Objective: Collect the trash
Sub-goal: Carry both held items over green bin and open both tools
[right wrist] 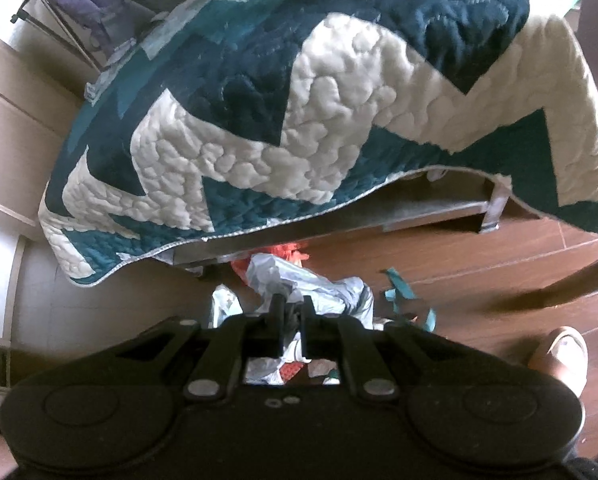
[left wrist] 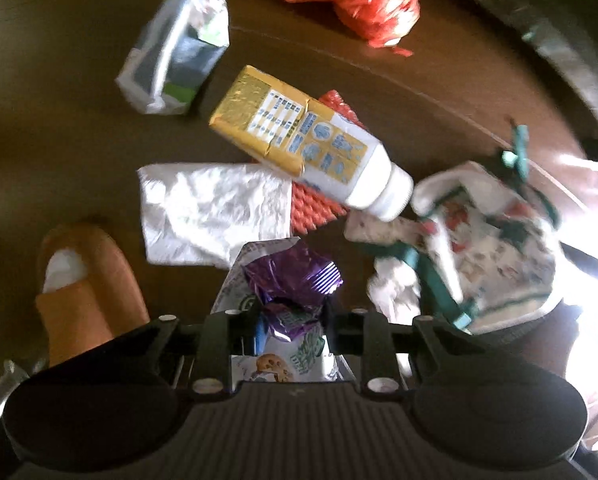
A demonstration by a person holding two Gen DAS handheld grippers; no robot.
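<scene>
The left gripper (left wrist: 293, 320) was clamped on a purple-and-white cookie wrapper (left wrist: 289, 280), just below the yellow-and-white bottle (left wrist: 311, 142) on the brown floor (left wrist: 59, 120). The right gripper (right wrist: 289, 312) pinched the rim of a white plastic bag (right wrist: 311, 284), jaws together.

The orange slipper (left wrist: 87, 280) is partly hidden behind the left tongs (left wrist: 291, 320).

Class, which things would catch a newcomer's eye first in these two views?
In the left view, a yellow-and-white bottle lies mid-floor among litter, and the left gripper closes on a purple wrapper. In the right view, a teal-and-white quilt fills the upper frame.
</scene>
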